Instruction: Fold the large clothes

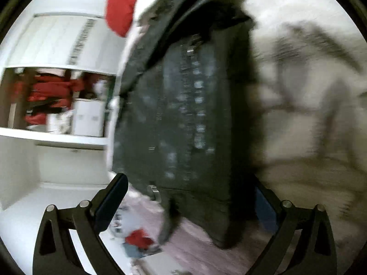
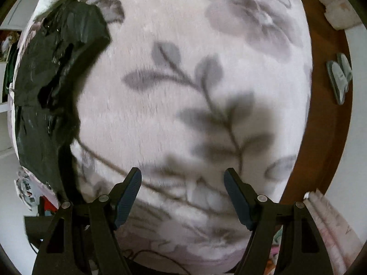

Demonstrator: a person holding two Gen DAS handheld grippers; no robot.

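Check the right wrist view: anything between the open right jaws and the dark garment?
Only bare floral blanket. The right gripper hangs open over it, empty; the dark garment lies off to the left in the right wrist view.

No text can be read in either view; the dark garment [image 1: 183, 119] carries rows of pale marks down its front in the left wrist view, too smeared to make out; a white bag [image 2: 26, 190] at the left edge of the right wrist view bears dark lettering, too small and blurred to tell; no brand, number or sign shows elsewhere.
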